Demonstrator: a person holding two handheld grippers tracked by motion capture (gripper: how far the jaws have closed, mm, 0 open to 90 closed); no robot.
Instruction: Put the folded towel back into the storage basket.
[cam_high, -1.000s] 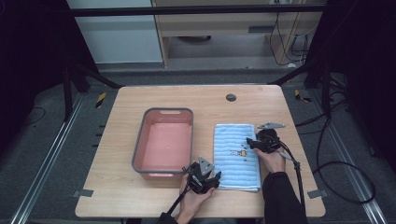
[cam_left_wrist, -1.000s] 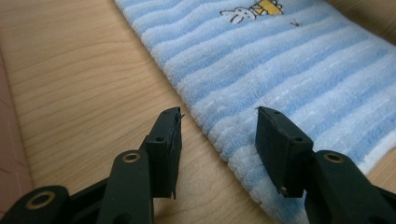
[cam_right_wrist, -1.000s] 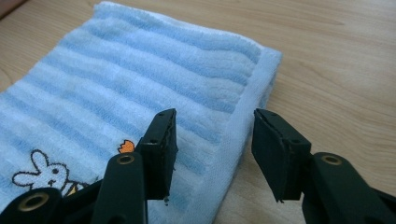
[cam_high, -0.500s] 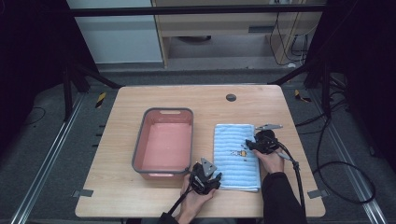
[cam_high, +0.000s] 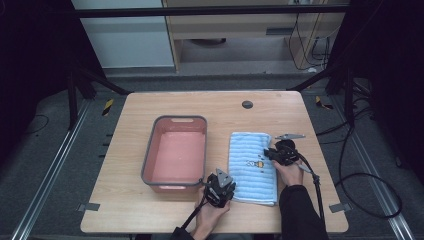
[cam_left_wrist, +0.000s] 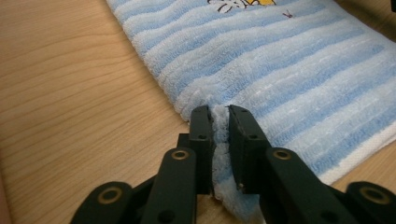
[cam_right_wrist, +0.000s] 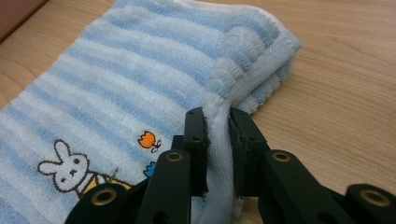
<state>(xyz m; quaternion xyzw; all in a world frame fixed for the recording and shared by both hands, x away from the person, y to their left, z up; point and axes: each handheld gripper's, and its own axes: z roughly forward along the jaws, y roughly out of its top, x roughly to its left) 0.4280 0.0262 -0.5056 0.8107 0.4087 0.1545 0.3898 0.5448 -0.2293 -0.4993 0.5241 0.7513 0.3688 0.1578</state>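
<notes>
Pinching one blue striped towel (cam_high: 252, 167) from both sides, you have two tools at work: your left tool (cam_left_wrist: 220, 122) is clamped on its near left edge, your right tool (cam_right_wrist: 217, 126) is clamped on its right edge beside the rabbit print (cam_right_wrist: 70, 171). One towel lies flat on the tabletop (cam_high: 125, 210), just right of one pink basin (cam_high: 176, 153)
</notes>
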